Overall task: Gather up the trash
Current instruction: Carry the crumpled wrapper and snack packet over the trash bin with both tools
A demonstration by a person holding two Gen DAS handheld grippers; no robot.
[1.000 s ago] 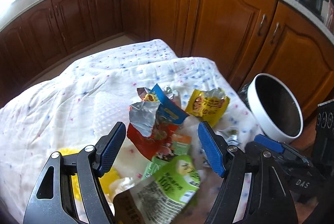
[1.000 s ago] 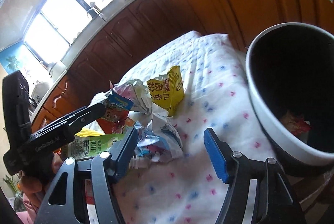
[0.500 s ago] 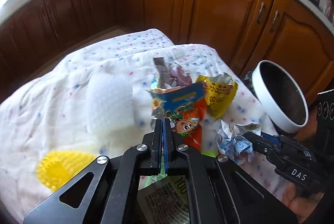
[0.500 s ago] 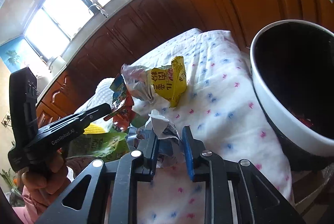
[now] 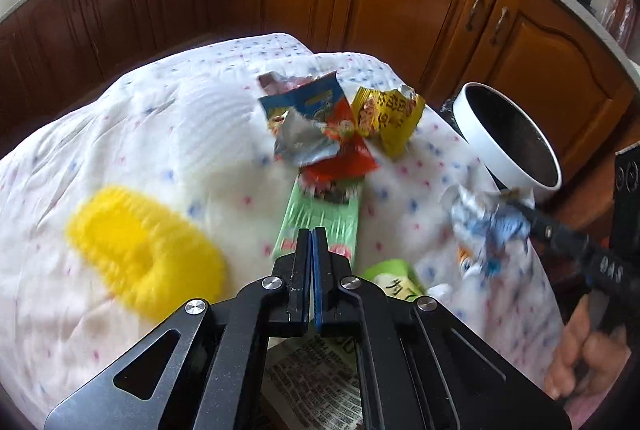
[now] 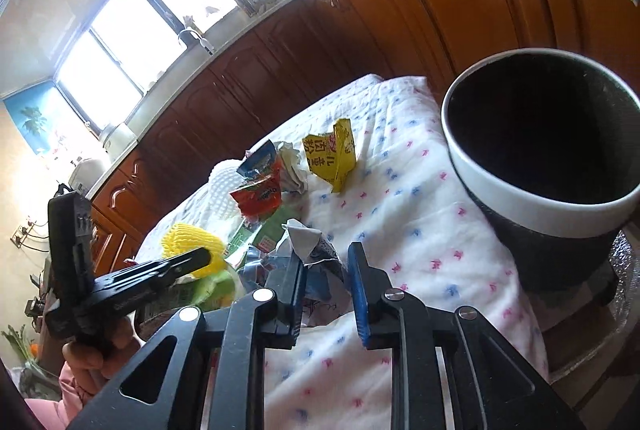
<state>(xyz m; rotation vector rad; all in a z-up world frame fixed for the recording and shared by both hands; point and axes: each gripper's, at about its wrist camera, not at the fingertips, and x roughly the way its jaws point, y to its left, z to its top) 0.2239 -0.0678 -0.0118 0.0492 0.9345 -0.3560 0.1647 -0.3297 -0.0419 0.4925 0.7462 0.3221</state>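
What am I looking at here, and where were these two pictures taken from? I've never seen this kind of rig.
There is no robot. A person holds a two-fingered grabber in each hand, and a camera on each one looks along its fingers. One picture is the left grabber's view, the other the right's. A dotted white cloth carries snack litter: a yellow packet, a red packet and a yellow foam net. A dark bin with a white rim stands beside it. The left gripper is shut, apparently pinching a green pouch. The right gripper is shut on a crumpled wrapper.
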